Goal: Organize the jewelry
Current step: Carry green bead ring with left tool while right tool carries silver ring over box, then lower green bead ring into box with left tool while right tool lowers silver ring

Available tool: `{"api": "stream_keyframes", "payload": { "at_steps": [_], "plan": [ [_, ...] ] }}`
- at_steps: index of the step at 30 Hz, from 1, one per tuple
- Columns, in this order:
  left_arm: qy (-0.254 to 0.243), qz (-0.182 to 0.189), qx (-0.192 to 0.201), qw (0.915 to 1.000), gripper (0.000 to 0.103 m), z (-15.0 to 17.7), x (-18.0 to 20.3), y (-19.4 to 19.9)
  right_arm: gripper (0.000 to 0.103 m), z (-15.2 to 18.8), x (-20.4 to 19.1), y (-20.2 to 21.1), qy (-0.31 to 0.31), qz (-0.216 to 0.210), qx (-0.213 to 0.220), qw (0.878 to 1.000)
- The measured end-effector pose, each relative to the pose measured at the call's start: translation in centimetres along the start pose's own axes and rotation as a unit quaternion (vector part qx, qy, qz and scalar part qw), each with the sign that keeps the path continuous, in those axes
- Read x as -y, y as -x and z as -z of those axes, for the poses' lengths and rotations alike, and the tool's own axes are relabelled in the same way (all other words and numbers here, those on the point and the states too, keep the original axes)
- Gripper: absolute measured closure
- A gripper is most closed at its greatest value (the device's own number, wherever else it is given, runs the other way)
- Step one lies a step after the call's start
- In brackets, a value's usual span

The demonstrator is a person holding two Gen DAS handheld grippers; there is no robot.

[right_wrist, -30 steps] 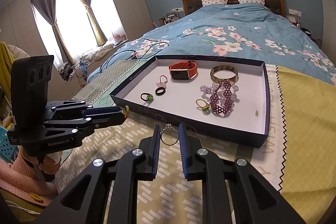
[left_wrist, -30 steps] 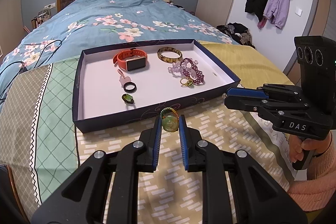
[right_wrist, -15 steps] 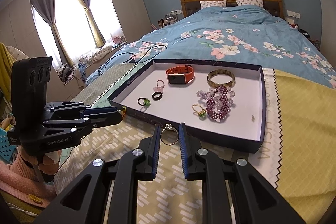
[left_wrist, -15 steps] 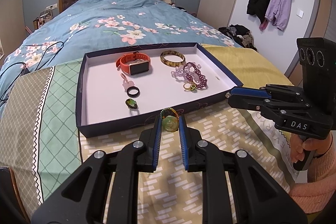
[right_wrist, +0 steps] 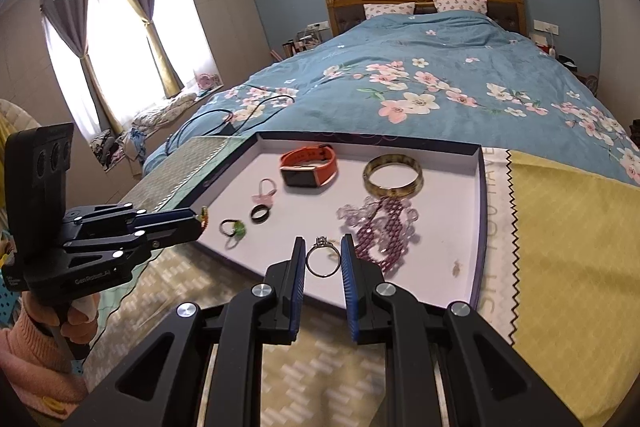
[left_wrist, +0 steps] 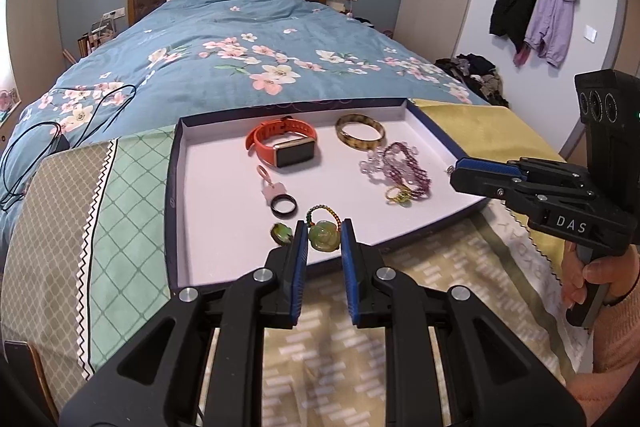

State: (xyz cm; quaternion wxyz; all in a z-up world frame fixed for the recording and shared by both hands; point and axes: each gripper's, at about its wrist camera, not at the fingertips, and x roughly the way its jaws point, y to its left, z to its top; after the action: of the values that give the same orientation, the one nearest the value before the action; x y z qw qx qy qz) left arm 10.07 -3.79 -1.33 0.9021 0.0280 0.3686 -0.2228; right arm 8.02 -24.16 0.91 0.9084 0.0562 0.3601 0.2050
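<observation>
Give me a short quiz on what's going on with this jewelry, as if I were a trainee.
1. True or false: the left hand-held gripper holds a green pendant.
2. What does the right hand-held gripper hold? A) watch B) silver ring C) bangle
3. Fill in: in the tray, the bangle lies beside the orange ____.

Key:
1. True; the pendant is pinched between its pads, above the tray's near part.
2. B; the silver ring sits between its pads.
3. Watch.
</observation>
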Motion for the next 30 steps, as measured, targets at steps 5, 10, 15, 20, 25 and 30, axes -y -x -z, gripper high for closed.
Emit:
{"api": "stream_keyframes", "payload": {
  "at_steps": [5,10,15,20,25,30],
  "plan": [
    [0.003,-0.009,-0.003,0.9999,0.086,-0.4,-0.3,-0.9,0.087,-0.4,0.4,-1.1,-0.004,0.003,-0.005,1.000],
    [0.005,-0.011,-0.002,0.9999,0.086,-0.6,-0.3,-1.2,0.087,-0.6,0.4,-1.3,-0.003,0.000,-0.006,1.000],
    [0.007,-0.011,-0.002,0.9999,0.086,-0.8,-0.5,-1.3,0.087,-0.7,0.4,-1.3,-0.004,0.001,-0.005,1.000],
    [0.005,-0.015,-0.002,0.9999,0.086,-1.0,-0.5,-1.5,0.087,-1.0,0.4,-1.4,-0.005,0.001,-0.003,1.000],
    [0.006,-0.018,-0.001,0.9998,0.086,-1.4,-0.6,-1.7,0.087,-1.4,0.5,-1.5,-0.005,0.002,-0.001,1.000],
    [0.006,-0.018,-0.001,0.9998,0.086,-1.6,-0.6,-1.8,0.087,-1.5,0.7,-1.6,-0.006,0.002,-0.001,1.000]
  ]
}}
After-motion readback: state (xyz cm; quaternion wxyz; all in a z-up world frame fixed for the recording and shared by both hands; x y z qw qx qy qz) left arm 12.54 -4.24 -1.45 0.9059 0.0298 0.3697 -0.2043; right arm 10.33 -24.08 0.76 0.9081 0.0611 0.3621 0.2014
